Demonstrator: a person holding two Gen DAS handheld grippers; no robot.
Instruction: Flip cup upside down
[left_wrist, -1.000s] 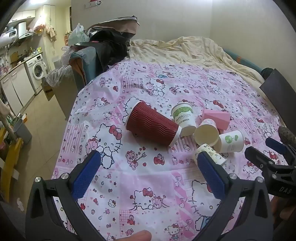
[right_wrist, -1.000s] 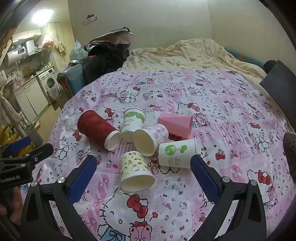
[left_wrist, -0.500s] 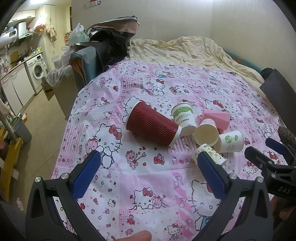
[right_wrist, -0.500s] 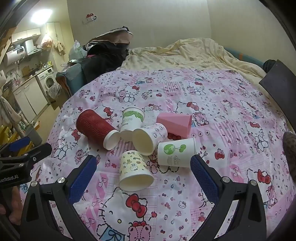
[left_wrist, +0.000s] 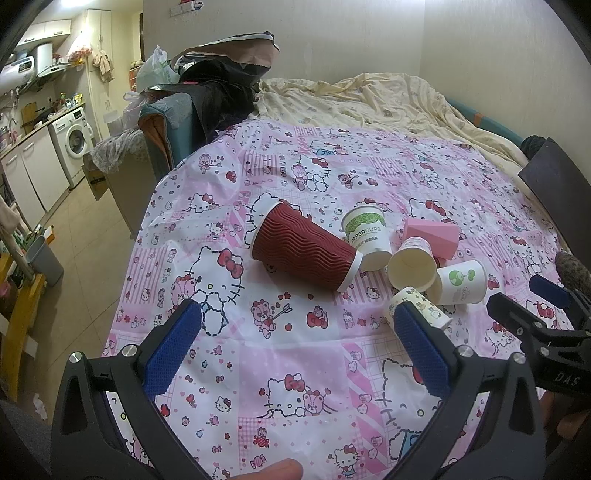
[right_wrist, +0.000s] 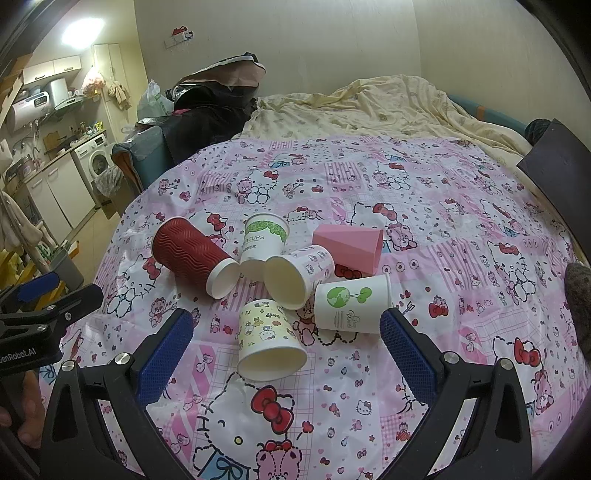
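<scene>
- left gripper (left_wrist: 295, 343): black frame, blue textured pads, jaws spread wide, holding nothing, poised above the tablecloth (left_wrist: 280, 354) near the cups; its tip shows at the left edge of the right wrist view (right_wrist: 55, 295).
- right gripper (right_wrist: 286, 345): same build, jaws spread wide, empty, with the yellow cartoon paper cup (right_wrist: 267, 341) seen between its pads.
- yellow cartoon paper cup: lying on its side, mouth toward the camera.
- dark red ripple-wall cup (right_wrist: 192, 254): corrugated sleeve, white rim, on its side, just beside the white "papercups" cup (right_wrist: 264, 242) with green leaf print.
- hello kitty print cup (right_wrist: 297, 275): on its side, open mouth forward, in the middle of the cluster.
- white cup with green tree logo (right_wrist: 351, 304): on its side, rim to the right.
- pink faceted cup (right_wrist: 351, 245): on its side behind the cluster.
- tablecloth: glossy pink hello kitty print, wrinkled.
- cream bedding (right_wrist: 369, 107): rumpled, beyond the cloth.
- washing machine (left_wrist: 74, 142): far left.
</scene>
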